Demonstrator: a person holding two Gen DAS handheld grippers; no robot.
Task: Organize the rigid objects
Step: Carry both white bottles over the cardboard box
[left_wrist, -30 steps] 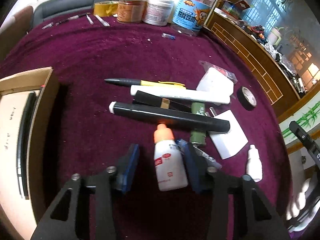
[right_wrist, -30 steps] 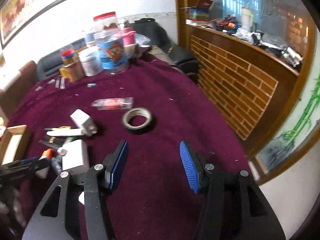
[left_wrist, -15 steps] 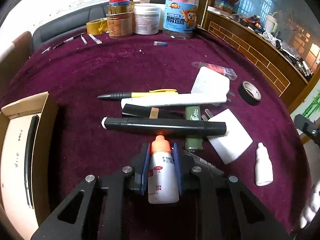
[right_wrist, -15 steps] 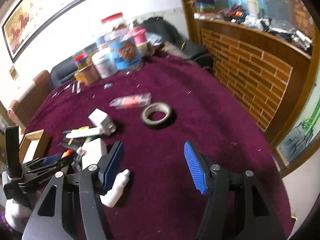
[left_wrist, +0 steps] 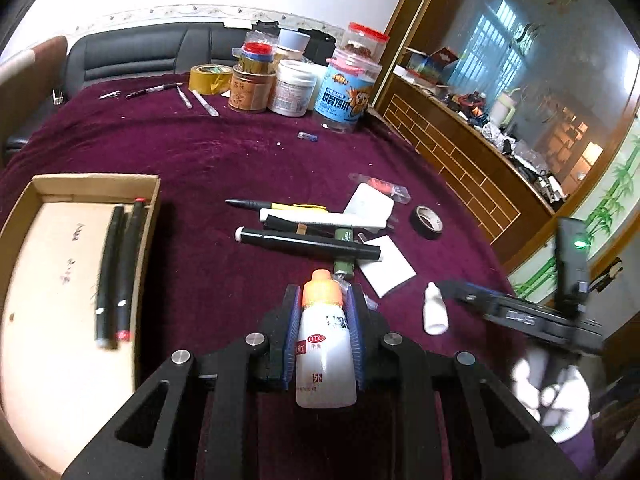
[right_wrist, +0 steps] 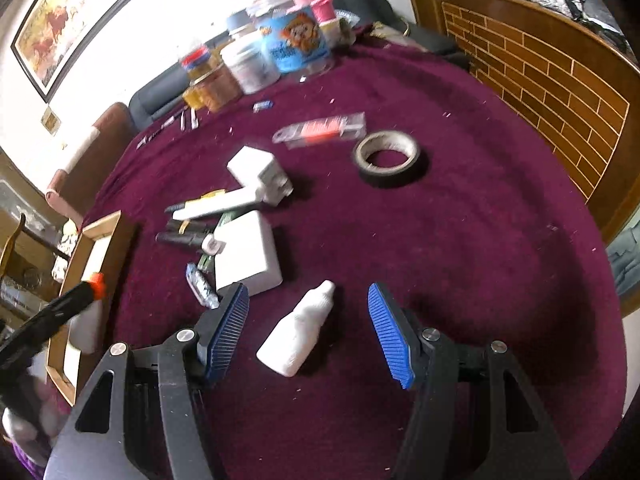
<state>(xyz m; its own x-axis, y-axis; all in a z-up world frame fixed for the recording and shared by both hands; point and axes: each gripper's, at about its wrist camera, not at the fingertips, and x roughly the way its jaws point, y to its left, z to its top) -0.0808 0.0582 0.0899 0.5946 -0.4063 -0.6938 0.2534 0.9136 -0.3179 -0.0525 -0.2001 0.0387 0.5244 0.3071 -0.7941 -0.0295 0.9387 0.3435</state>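
My left gripper (left_wrist: 322,322) is shut on a white bottle with an orange cap (left_wrist: 325,344), held above the purple cloth. A cardboard box (left_wrist: 150,216) at the left holds two black markers (left_wrist: 114,268). My right gripper (right_wrist: 308,330) is open, its pads on either side of a small white dropper bottle (right_wrist: 298,334) that lies on the cloth; this bottle also shows in the left wrist view (left_wrist: 434,314). A heap of pens and markers (left_wrist: 308,236) lies mid-table, with a white charger (right_wrist: 260,176) and a white flat box (right_wrist: 248,254).
A black tape roll (right_wrist: 388,158) and a clear packet with a red item (right_wrist: 320,130) lie beyond the heap. Jars and tubs (left_wrist: 300,80) and yellow tape (left_wrist: 210,78) stand at the far edge. A brick-pattern counter (right_wrist: 552,92) borders the right side.
My left gripper closed on the orange-capped bottle and lifted it back from the heap. My right gripper moved in over the small white dropper bottle, still open.
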